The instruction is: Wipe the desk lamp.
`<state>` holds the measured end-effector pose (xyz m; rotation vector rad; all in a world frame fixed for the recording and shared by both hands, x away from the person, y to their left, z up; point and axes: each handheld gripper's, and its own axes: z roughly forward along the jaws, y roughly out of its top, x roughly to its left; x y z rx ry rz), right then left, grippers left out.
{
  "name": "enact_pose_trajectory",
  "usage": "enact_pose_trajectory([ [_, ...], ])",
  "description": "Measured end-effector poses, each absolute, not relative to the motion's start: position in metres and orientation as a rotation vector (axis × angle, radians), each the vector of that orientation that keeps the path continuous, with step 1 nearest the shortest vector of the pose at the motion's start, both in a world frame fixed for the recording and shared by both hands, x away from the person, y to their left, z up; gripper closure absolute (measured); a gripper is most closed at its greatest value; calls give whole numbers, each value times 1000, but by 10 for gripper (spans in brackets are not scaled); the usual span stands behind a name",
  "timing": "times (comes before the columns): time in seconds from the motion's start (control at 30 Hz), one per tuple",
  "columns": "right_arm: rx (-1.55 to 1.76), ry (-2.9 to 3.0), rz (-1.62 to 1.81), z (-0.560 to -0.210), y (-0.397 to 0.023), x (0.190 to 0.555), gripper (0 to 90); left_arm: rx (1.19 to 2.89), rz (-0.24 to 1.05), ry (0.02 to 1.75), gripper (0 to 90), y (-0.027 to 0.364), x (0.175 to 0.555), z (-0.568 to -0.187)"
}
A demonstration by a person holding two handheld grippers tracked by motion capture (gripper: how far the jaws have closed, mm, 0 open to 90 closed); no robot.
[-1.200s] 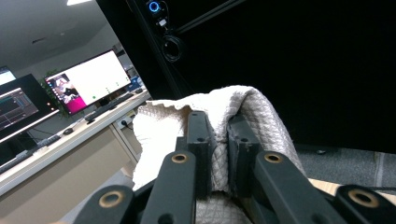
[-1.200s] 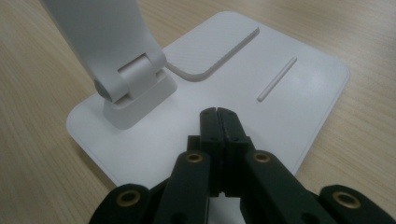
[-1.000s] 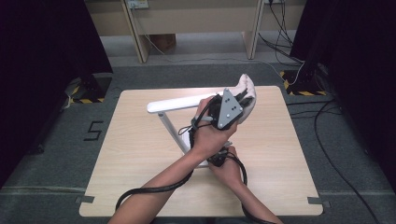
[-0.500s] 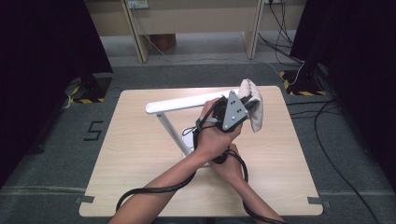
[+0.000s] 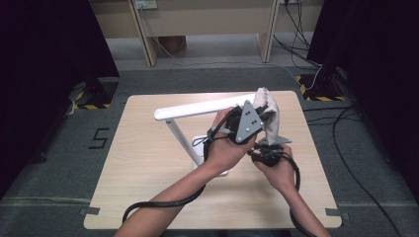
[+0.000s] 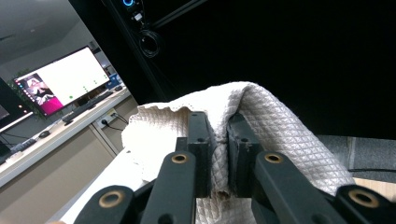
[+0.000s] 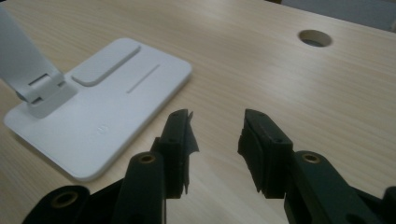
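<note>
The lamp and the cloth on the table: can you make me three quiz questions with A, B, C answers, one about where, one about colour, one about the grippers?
1. Where is the cloth?
A. at the far end of the lamp's light bar
B. on the floor
C. under the lamp's base

2. What colour is the lamp?
A. red
B. white
C. black

3. How is the right gripper?
A. shut on the cloth
C. shut on the lamp
B. open, holding nothing

Answers: 1 A, the left gripper pinches it there; 2 B, bar, post and base are white; 3 B, only bare table between its jaws.
</note>
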<state>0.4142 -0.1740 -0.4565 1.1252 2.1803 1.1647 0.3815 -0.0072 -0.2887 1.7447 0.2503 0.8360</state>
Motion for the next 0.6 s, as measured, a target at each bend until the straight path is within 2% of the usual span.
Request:
enact_pose_trajectory([
  [0.2, 1186, 2157, 1154, -464, -201, 400, 613, 1758, 825, 268, 819, -11, 384, -301],
  [0.6, 1191, 2151, 1178, -474, -198, 391, 616, 1741, 876, 329, 822, 1, 386, -318],
])
